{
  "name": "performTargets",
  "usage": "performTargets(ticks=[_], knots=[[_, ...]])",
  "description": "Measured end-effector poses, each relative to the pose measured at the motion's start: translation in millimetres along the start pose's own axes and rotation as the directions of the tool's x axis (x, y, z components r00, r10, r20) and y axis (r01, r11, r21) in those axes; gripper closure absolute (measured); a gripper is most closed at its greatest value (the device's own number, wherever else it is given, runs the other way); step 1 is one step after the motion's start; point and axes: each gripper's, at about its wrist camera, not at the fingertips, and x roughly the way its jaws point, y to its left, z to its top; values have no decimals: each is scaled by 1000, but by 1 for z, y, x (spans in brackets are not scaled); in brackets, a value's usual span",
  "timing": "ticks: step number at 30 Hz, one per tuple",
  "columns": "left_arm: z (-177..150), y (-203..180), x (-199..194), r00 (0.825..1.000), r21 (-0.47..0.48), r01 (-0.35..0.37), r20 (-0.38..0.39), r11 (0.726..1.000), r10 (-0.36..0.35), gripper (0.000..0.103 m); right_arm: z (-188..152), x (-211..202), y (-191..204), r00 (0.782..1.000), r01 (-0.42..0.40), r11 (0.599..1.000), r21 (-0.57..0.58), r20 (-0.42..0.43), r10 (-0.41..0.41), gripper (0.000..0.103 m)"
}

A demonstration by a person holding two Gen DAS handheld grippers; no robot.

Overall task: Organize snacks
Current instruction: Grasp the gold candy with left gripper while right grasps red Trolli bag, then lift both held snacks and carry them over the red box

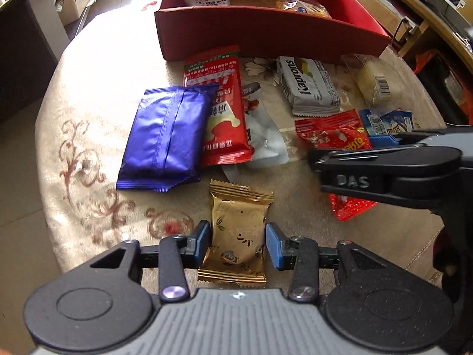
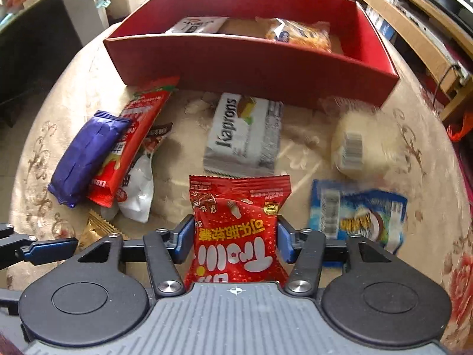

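Already two packets lie inside the red box (image 1: 266, 26) at the far edge of the table (image 1: 88, 112), so the sorting has begun, though most of it is left.

From the left wrist, the left gripper (image 1: 236, 244) is clamped on a gold packet (image 1: 238, 233); both blue pads press its sides, and the packet seems to sit on or just above the cloth. Ahead of it, outside the box, lie a blue pack (image 1: 165, 139), a long red pack (image 1: 224, 109) partly under it, a white pouch (image 1: 266, 142) beside that, a Kaprons pack (image 1: 307, 85), a pale bun (image 1: 372, 82) in clear wrap and a small blue sachet (image 1: 387, 121). The right gripper shows side-on at the right edge, over a red candy bag (image 1: 331, 136).

From the right wrist, the right gripper (image 2: 236, 241) is closed on that red candy bag (image 2: 236, 230), a pad pressing each side; I cannot tell whether the bag is off the cloth yet. The box (image 2: 251, 62) stands well beyond it, holding a white packet (image 2: 198, 25) and an orange one (image 2: 298, 34). The Kaprons pack (image 2: 245, 136), bun (image 2: 363, 145) and sachet (image 2: 357, 213) lie between gripper and box, blurred.

By my count, two snacks are boxed, two are gripped, and six more wait on the table.
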Motion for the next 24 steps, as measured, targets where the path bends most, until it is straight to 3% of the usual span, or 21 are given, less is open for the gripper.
performTargets(ticks=[8,13,15,20,24], knots=[[-17,-2,-6,1000,2,23,-11,1000,-23,69,-36,-30,-6,1000,-18,1000,16,-10,18,44],[-21,-14,-3,999,47,-32,21,998,31,65,-59,-27,-3,999,-3,1000,-14,-39,2,40],[-22,-18,-1,998,67,-52,34,996,50,60,-62,-28,-1,1000,12,999,-32,-22,-13,36],[-26,-17,0,996,73,-71,61,995,66,60,-62,-23,-10,999,42,999,0,-21,-42,11],[-25,-16,1,996,60,-66,62,996,63,57,-64,-17,-22,999,29,999,35,-21,-29,2]])
